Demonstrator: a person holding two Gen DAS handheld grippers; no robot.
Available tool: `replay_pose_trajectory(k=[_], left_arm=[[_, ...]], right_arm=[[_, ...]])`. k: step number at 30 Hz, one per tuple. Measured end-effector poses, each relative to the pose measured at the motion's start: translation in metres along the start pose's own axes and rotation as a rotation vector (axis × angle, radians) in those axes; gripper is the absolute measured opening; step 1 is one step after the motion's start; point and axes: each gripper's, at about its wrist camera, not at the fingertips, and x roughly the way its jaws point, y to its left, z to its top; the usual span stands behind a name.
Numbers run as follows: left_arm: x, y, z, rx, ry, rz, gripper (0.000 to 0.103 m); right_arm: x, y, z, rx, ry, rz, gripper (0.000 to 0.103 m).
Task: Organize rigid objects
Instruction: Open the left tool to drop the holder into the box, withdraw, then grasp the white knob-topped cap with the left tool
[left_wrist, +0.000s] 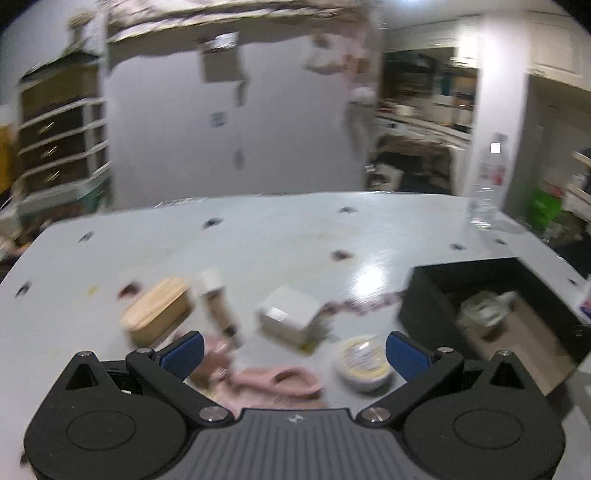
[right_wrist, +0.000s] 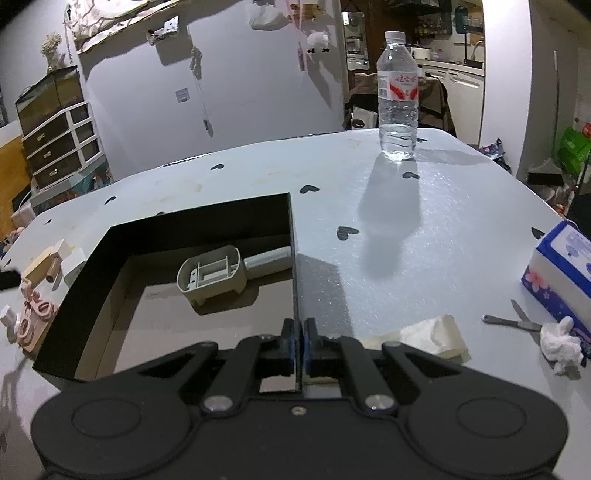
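Left wrist view, blurred: left tongs (left_wrist: 293, 350) spread wide, holding nothing, above loose items on the table (left_wrist: 258, 240): wooden block (left_wrist: 157, 312), white box (left_wrist: 290, 314), round tub (left_wrist: 364, 363), pink piece (left_wrist: 280, 380). Black box (left_wrist: 424, 302) sat right of them.

Right wrist view: right tongs (right_wrist: 298, 345) pinched the black box's right wall (right_wrist: 295, 266), steadying it. Grey plastic part (right_wrist: 212, 275) already inside.

Likely step: choosing the next pick. Next: close on one item, carry it right into the box.

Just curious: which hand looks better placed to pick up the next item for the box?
The left gripper: open, above the loose items. The right gripper is shut on the box wall.
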Motion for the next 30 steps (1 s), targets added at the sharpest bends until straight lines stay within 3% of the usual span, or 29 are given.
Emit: replay_pose_trajectory(k=[6,11,16,18,23,26,30], left_arm=[[0.005,0.027,-0.025,-0.095,0.054,0.078,0.103],[0.004,0.032,-0.035,-0.043,0.059,0.150,0.103],[0.008,0.049,-0.037,-0.115,0.056,0.177,0.101],[0.008,0.059,-0.037,-0.159,0.050,0.203,0.092],[0.009,0.074,-0.036,-0.237,0.059,0.220,0.057],[0.007,0.075,-0.036,-0.237,0.067,0.216,0.042],[0.003,0.074,-0.034,-0.223,0.054,0.208,0.031]], right_arm=[[0.002,0.006,0.002,-0.026,0.015,-0.024,0.005],[0.004,0.009,0.004,-0.033,0.024,-0.036,0.009],[0.005,0.010,0.004,-0.034,0.029,-0.042,0.009],[0.005,0.010,0.004,-0.032,0.031,-0.044,0.009],[0.007,0.012,0.005,-0.039,0.037,-0.054,0.009],[0.008,0.014,0.005,-0.045,0.041,-0.061,0.008],[0.009,0.014,0.005,-0.044,0.044,-0.067,0.007]])
